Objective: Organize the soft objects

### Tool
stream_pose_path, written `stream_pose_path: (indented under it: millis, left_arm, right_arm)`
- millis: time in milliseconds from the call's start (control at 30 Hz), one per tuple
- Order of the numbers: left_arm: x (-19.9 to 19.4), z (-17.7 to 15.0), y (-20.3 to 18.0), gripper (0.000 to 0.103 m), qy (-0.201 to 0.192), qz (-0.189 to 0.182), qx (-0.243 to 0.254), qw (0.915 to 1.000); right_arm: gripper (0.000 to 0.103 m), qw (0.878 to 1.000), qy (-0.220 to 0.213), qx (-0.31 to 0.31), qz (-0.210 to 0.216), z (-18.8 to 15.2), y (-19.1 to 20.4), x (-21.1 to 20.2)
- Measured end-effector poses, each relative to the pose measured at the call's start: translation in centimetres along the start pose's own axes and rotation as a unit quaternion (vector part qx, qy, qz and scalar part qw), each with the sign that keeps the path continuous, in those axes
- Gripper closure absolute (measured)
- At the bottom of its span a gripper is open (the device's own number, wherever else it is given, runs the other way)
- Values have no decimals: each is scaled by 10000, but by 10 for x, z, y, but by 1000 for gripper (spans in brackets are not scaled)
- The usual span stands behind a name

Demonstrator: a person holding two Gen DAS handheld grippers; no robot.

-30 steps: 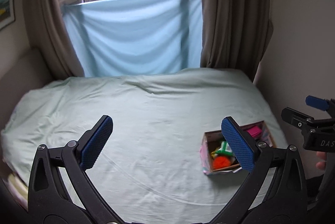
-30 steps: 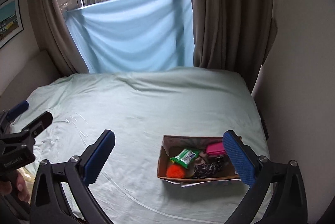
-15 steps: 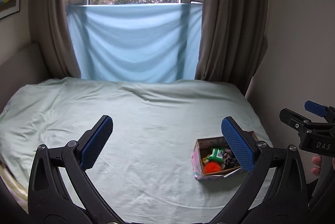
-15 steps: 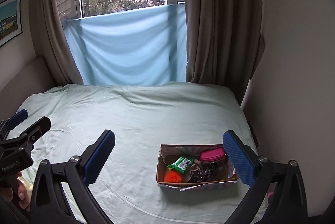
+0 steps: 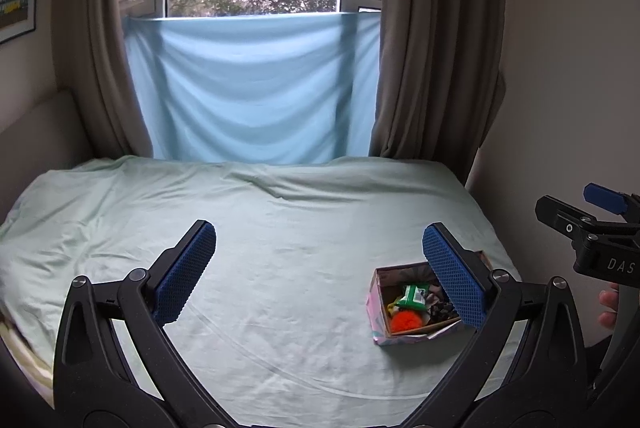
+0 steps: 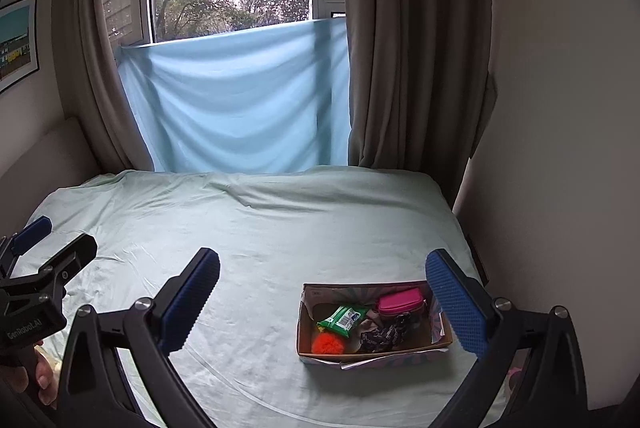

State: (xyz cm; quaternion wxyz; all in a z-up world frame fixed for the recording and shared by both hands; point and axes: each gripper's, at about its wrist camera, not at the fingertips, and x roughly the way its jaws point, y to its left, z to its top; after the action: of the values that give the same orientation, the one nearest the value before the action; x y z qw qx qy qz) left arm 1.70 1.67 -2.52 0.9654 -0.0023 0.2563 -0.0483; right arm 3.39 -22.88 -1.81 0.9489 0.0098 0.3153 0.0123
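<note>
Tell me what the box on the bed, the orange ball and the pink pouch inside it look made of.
Box: cardboard, judging by the plain brown matte inside walls; the outside carries printed patterned paper.
Orange ball: fuzzy and matte, probably yarn or plush fibres.
Pink pouch: smooth, slightly sheeny, likely fabric or faux leather; too small to tell which.

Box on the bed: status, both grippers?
Left gripper open, empty, above the sheet. Right gripper open, empty. Box sits on the bed, holding orange pompom, green packet, pink pouch. Nothing blocking the approach.
</note>
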Motion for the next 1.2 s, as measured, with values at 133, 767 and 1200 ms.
stream_pose_path:
  millis: [133, 767, 1200]
  left_arm:
    - [-2, 0, -1, 0, -16, 8, 2, 10000]
    - [1, 0, -6, 0, 16, -13, -21, 10000]
    - [2, 2, -11, 0, -154, 172, 95, 9997]
  right_arm:
    - [0, 10000, -6, 11, 18, 0, -1, 0]
    - [0, 9999, -38, 72, 62, 2, -4, 3]
    - [0, 9999, -66, 92, 25, 6, -6, 6]
